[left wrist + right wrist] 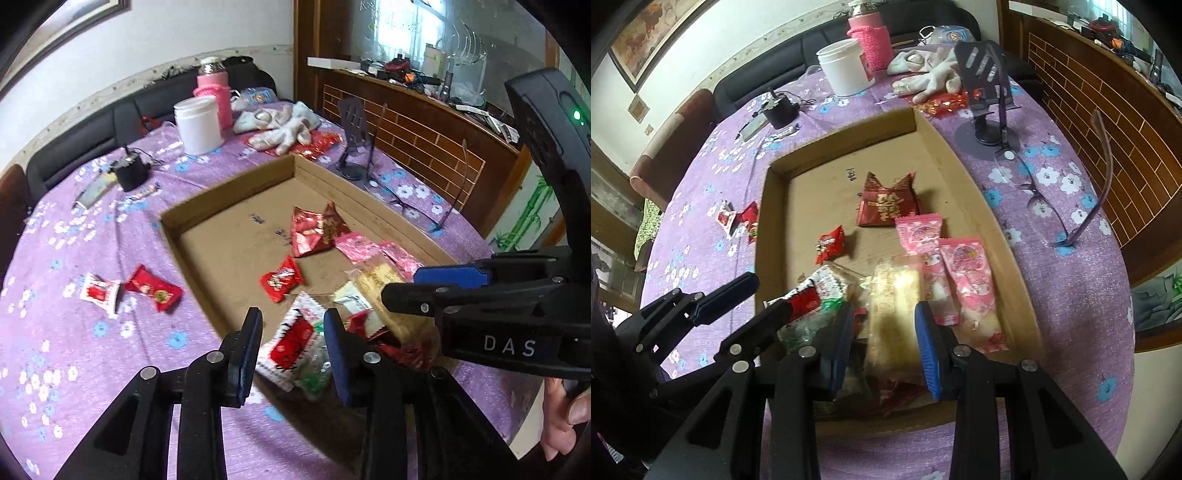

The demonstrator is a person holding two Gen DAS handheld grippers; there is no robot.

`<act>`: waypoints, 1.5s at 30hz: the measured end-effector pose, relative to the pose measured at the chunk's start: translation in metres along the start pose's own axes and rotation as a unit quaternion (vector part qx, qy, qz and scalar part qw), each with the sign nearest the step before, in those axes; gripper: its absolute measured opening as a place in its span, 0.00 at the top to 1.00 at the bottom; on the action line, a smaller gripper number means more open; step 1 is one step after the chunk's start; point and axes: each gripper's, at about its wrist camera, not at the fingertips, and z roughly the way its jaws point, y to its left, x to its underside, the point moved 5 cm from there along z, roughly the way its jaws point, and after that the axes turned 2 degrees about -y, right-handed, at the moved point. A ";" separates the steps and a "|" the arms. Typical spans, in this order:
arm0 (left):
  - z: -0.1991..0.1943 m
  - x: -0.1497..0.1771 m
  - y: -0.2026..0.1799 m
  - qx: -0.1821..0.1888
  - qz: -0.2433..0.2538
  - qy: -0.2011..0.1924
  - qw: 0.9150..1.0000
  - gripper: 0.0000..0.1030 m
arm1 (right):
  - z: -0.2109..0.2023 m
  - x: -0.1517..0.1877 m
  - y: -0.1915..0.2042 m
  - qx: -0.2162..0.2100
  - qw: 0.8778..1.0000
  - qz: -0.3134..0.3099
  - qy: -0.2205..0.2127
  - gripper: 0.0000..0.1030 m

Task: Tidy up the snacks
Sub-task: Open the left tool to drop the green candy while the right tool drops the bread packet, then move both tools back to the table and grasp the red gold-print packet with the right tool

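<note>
Purple flowered tabletop (pixel 66 350) is seen under a cardboard tray (pixel 971 192) of snacks. Left gripper (pixel 291 343) jaws are apart above a red-and-white packet (pixel 291 343). Right gripper (pixel 882 343) jaws are clamped on a yellow cake packet (pixel 894 306), to be set down next. Two candies (pixel 129 291) must then be fetched into the tray.

Left hand-held gripper (pixel 292 345): black frame, blue ribbed pads, silver screws. Right hand-held gripper (pixel 882 341): same, white "DAS" lettering, green light.

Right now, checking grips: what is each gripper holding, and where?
Right gripper: pale cake packet, pinched across its near half. Left gripper: nothing; jaws open.
</note>
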 end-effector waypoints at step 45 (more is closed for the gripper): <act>-0.054 0.113 0.197 -0.131 -0.171 0.035 0.976 0.65 | 0.090 -0.056 0.189 -0.077 0.978 -0.181 0.064 0.68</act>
